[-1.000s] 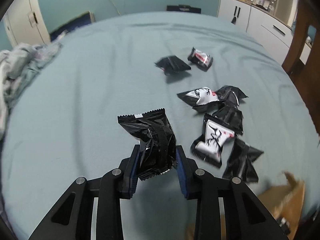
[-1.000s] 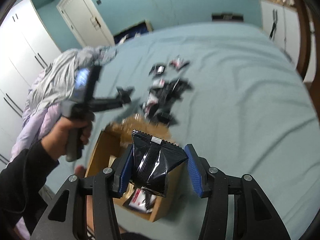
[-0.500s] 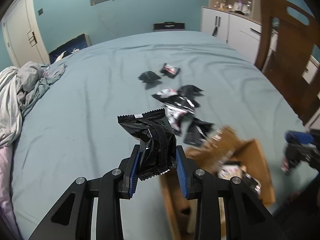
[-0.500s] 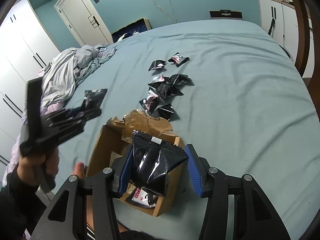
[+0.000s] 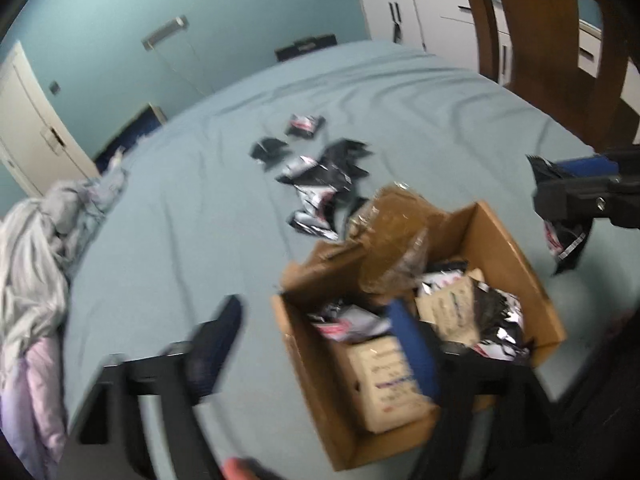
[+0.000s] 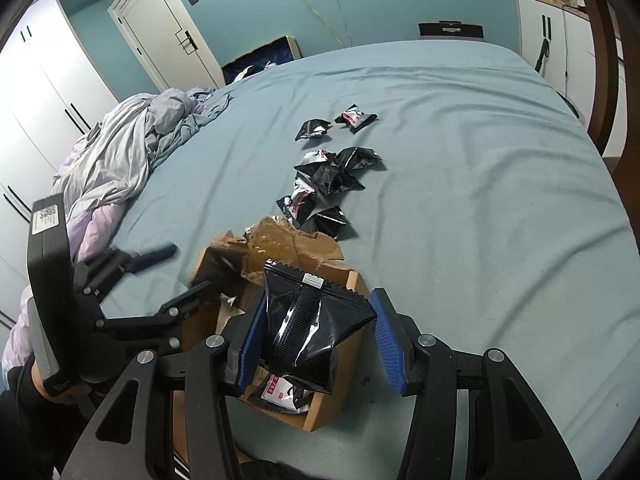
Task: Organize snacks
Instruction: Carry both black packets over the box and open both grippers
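The left gripper point(image 5: 316, 344) has just spread its jaws over the cardboard box point(image 5: 516, 248), and the black snack packet it was pinching half a second ago is no longer between them. Nothing sits between the blurred blue pads now. By my reading that packet has dropped into the box, which already holds several black-and-white packets and a couple of paler ones.

The right gripper point(image 6: 316, 344) holds its own black packet point(image 6: 312, 320), pinched against the left-hand pad, with a gap on the other side. It hangs above the near end of the box, at about 6 o'clock in the right wrist view, and has not shifted over the last second.

The loose packets point(image 6: 326, 184) lie on the blue bed point(image 6: 480, 200), a cluster at 12 o'clock from the box and just beyond its torn flap point(image 6: 280, 240), with two more farther off.

One more packet is stowed; the right one looks next to go in, then the heap.
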### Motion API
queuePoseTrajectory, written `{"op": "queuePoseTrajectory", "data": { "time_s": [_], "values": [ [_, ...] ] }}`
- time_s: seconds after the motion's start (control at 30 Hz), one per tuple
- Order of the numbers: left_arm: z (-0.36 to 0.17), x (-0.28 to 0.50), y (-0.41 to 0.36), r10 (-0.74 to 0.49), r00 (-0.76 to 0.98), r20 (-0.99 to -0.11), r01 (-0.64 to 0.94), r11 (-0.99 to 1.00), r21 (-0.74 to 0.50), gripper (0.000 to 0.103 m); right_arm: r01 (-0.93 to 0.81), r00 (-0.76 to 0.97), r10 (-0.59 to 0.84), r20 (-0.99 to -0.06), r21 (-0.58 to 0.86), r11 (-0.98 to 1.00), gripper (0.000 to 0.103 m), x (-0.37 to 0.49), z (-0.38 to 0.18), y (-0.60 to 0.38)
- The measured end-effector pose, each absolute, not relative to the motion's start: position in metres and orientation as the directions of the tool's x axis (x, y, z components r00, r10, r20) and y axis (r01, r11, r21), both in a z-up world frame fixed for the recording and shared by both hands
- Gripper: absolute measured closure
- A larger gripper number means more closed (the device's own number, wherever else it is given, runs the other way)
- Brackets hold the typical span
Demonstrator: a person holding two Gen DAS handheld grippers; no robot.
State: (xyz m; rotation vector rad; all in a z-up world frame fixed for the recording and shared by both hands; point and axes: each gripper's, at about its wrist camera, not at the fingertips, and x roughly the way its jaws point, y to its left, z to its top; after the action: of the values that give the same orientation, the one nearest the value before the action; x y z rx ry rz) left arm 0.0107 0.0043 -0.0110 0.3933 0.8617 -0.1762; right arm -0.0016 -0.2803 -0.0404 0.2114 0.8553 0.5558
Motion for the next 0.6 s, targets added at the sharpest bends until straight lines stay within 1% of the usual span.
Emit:
{"op": "queuePoseTrajectory", "data": {
  "time_s": [0.3, 0.6],
  "values": [
    [-0.005, 0.025, 0.036, 0.059, 0.638, -0.768, 0.173, 0.961, 0.217, 0.019, -0.398, 0.530, 0.537, -0.657, 0.366, 0.841, 0.054, -0.002, -0.038, -0.276],
    [-0.003, 0.030, 0.047, 0.068, 0.633, -0.772, 0.126, 0.974, 0.189, 0.019, -0.502, 0.539, 0.531, -0.654, 0.256, 0.826, 0.052, -0.019, -0.033, -0.251]
  ]
}}
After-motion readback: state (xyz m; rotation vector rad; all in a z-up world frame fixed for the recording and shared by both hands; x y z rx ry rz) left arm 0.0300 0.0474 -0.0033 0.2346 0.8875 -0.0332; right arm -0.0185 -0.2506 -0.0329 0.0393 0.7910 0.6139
